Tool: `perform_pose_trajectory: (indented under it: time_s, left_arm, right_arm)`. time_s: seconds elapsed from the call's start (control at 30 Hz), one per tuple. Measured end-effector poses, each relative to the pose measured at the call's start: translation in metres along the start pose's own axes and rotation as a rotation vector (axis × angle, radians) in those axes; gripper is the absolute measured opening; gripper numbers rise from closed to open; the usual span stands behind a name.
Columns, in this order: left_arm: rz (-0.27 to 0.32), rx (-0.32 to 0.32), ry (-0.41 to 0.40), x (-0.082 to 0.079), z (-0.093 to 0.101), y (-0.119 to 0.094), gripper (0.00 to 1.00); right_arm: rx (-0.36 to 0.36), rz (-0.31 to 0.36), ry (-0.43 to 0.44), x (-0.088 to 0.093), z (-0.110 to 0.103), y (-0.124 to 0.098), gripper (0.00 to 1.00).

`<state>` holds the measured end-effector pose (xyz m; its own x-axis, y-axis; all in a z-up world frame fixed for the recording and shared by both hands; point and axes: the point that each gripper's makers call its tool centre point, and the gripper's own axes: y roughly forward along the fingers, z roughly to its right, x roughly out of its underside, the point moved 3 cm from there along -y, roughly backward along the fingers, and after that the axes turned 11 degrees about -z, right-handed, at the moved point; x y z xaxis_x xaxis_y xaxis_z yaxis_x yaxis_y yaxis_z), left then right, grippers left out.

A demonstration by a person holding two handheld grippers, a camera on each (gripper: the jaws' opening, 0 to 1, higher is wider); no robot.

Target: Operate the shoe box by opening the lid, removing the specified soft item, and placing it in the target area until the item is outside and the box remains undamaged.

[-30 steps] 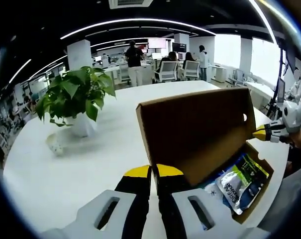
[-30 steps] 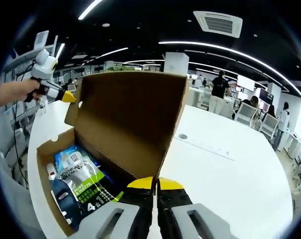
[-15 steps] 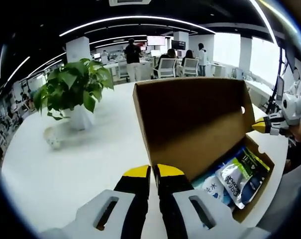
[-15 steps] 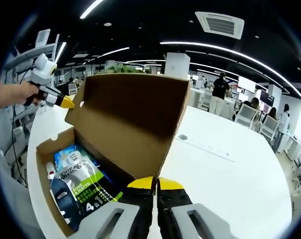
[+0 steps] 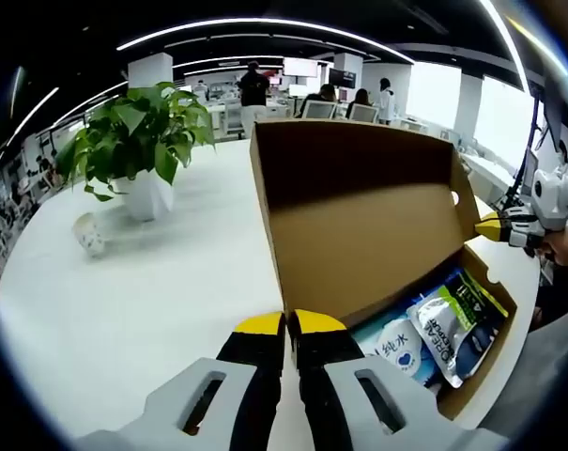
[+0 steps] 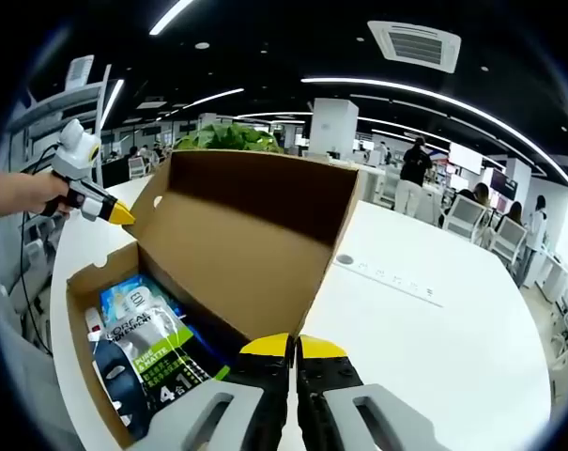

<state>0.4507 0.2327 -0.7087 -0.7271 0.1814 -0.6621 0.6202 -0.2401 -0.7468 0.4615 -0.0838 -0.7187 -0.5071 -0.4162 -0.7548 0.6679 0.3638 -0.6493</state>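
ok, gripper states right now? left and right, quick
Left gripper: shut, jaws together, nothing between them, beside the open shoe box lid.
Right gripper: shut, empty, tips by the lid's near edge.

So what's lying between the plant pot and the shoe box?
In the left gripper view, bare white table runs from the plant pot to the shoe box. The small cup sits off to the pot's other side.

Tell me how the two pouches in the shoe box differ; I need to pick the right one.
The pale blue pouch has a white round panel with dark characters; the silver pouch carries lime-green and dark blue bands. The pale blue pouch lies nearer the raised lid, partly tucked under the silver pouch, which lies on top toward the box's outer wall. Both are soft, flat packets lying inside the open box.
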Motion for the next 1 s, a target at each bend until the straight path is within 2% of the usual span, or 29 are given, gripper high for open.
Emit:
perform_pose_trajectory:
  time_s: [1.0]
  left_arm:
    - [-0.014,0.011,-0.037,-0.006,-0.007,0.016,0.01]
  right_arm:
    - [-0.011,-0.02,0.05,-0.004,0.005,0.01,0.0]
